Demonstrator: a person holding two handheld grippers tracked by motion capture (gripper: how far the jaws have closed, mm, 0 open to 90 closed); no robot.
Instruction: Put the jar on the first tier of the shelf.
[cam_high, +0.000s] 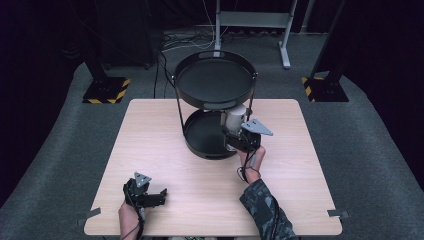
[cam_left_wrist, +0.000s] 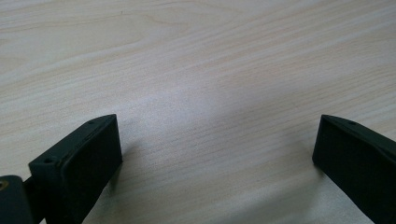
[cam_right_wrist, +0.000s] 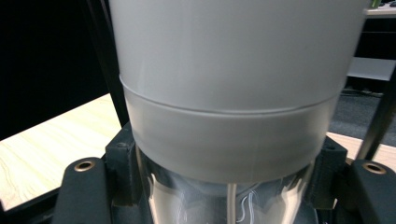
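Observation:
A black two-tier round tray stand (cam_high: 215, 57) stands at the table's far middle. My right gripper (cam_high: 235, 131) is at the right side of the lower tray (cam_high: 200, 135), shut on a white cup (cam_high: 234, 119) stacked on a clear cup. In the right gripper view the white cup (cam_right_wrist: 229, 70) looms close between the jaws, with the clear cup (cam_right_wrist: 224, 196) under it. My left gripper (cam_high: 162, 194) rests low near the table's front left, open, with bare wood between its fingers (cam_left_wrist: 79, 163).
The light wooden table (cam_high: 150, 150) has grey tape tabs at its front corners. Beyond it are stand bases with yellow-black striping (cam_high: 106, 91), cables on the grey floor and a metal frame (cam_high: 252, 22).

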